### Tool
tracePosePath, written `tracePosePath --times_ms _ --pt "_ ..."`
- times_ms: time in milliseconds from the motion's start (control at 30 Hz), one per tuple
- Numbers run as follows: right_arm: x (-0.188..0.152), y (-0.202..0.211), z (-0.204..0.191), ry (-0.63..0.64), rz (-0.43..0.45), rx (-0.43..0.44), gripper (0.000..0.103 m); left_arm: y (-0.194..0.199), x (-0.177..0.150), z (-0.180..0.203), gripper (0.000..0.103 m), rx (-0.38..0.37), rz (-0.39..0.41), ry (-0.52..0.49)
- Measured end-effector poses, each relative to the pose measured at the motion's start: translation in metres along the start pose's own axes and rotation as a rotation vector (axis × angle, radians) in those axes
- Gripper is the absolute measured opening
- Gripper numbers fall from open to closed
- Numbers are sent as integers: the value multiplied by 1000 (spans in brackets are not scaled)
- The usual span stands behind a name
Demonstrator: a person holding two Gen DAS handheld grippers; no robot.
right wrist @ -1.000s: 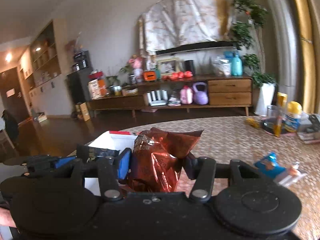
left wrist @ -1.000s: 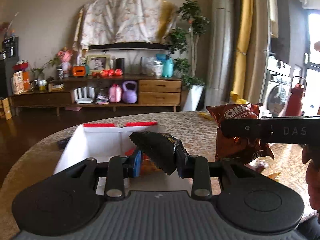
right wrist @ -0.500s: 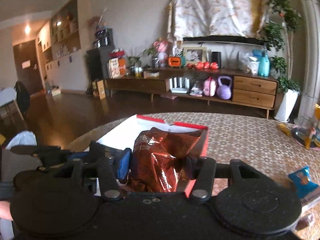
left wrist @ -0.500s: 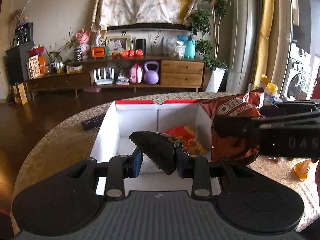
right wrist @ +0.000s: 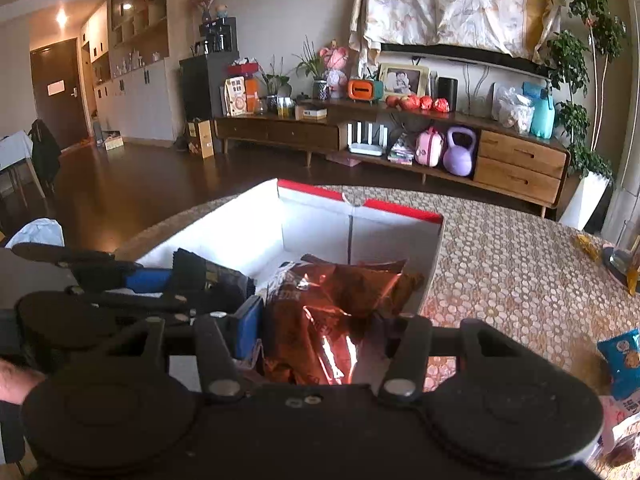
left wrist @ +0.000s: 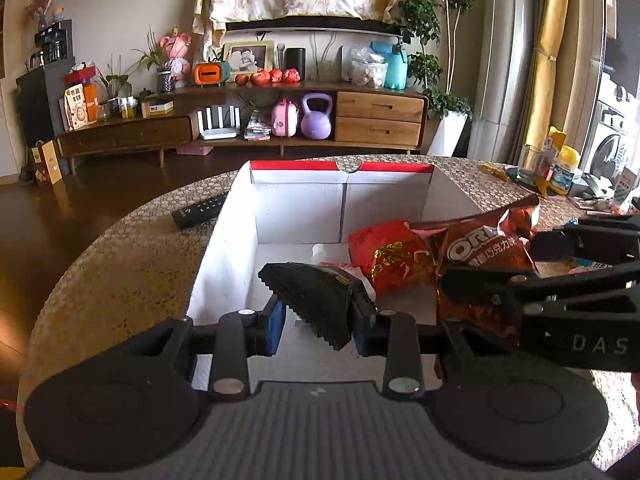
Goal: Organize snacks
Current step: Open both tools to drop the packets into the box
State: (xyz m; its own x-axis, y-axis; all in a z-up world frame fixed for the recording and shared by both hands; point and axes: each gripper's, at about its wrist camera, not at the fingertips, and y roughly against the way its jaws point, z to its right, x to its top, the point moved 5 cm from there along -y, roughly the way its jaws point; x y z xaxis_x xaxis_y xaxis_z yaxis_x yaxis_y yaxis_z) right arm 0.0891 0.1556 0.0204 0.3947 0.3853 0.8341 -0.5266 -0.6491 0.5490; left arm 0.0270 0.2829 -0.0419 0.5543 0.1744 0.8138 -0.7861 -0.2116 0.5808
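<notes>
Nearest in the left wrist view, the left tool (left wrist: 318,314) is clamped on a black packet (left wrist: 316,300), which hangs directly over the open white box (left wrist: 224,236), toward the box's near-left part. Just to its right, the right tool (right wrist: 324,338) is clamped on a copper-brown Oreo bag (right wrist: 320,312), held over the box's near-right part with its long axis running away from the tool toward the box's far wall. So both loads lie straight above the box; the coming move, I judge, is only downward and a release, neither hand being clearly the nearer (the two tools sit side by side). Inside the box, beyond the black packet, lies one red snack bag (left wrist: 386,254). Left of the box on the surface (left wrist: 120,256) rests one remote control (left wrist: 200,210). Right of the box, one blue snack pack (right wrist: 622,360) is still outside it.

Counted: two tools, two held packets, one box.
</notes>
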Motion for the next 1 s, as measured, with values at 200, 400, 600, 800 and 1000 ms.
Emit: tracePosePath --times_ms 200,400,600,800,1000 --pt "-2 -1 2 -1 -2 -2 54 -3 0 2 37 -4 -12 -8" --pt "1 5 3 -9 17 3 62 0 2 3 62 9 2 1" --pt "3 18 7 -29 41 1 64 9 5 9 75 17 24 -1" --pt "4 48 22 -84 88 -3 74 24 10 25 76 1 52 -5" --pt "0 85 41 -131 149 -32 83 40 17 49 85 -17 91 -30"
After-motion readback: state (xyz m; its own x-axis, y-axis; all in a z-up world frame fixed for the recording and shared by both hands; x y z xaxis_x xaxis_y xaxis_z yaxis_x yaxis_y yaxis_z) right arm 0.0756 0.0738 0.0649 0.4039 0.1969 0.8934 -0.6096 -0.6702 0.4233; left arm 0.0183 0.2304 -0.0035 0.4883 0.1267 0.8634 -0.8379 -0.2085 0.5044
